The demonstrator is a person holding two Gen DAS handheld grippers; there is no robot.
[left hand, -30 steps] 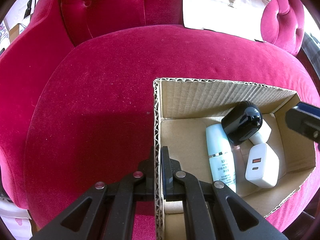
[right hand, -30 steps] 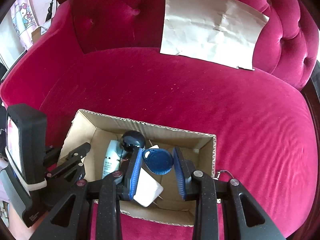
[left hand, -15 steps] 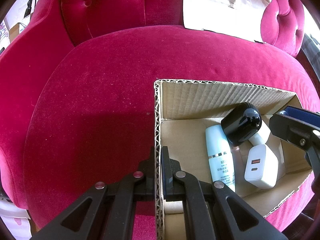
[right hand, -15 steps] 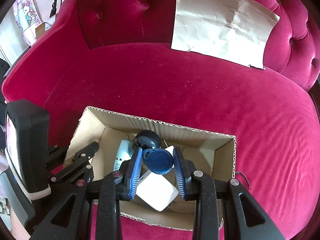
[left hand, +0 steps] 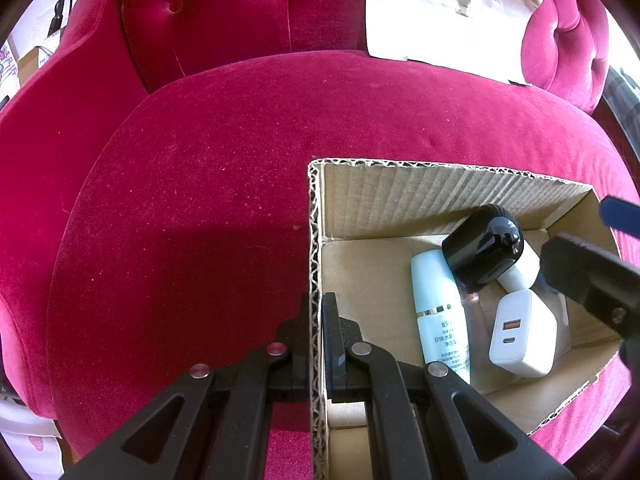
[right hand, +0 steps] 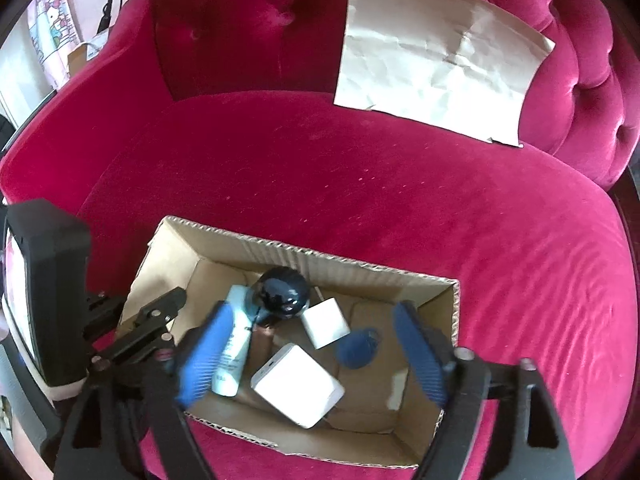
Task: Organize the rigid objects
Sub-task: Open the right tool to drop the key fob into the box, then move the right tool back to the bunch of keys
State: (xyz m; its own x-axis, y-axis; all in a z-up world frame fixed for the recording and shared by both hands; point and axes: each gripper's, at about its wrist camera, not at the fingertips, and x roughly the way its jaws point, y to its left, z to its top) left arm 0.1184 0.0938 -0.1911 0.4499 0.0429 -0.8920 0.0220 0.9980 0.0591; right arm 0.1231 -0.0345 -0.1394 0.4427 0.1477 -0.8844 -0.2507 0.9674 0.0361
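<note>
An open cardboard box [right hand: 440, 292] sits on a red velvet sofa. In it lie a pale blue bottle [left hand: 438, 308], a black round object [left hand: 482, 244], a white USB charger [left hand: 520, 336] and a second white block [right hand: 325, 322]. A blue key fob [right hand: 357, 347] is in the box, blurred, between the spread blue pads. My right gripper [right hand: 316, 352] is open above the box. My left gripper [left hand: 316, 320] is shut on the box's left wall [left hand: 314, 240].
A creased sheet of brown paper [right hand: 436, 56] leans on the sofa's tufted backrest [right hand: 240, 28]. The sofa seat [right hand: 360, 184] surrounds the box. A room wall with a cartoon picture [right hand: 48, 36] shows at far left.
My right gripper has opened wide and let go of the blue key fob, which is now in the box. It moved further over the box. The left gripper has not moved.
</note>
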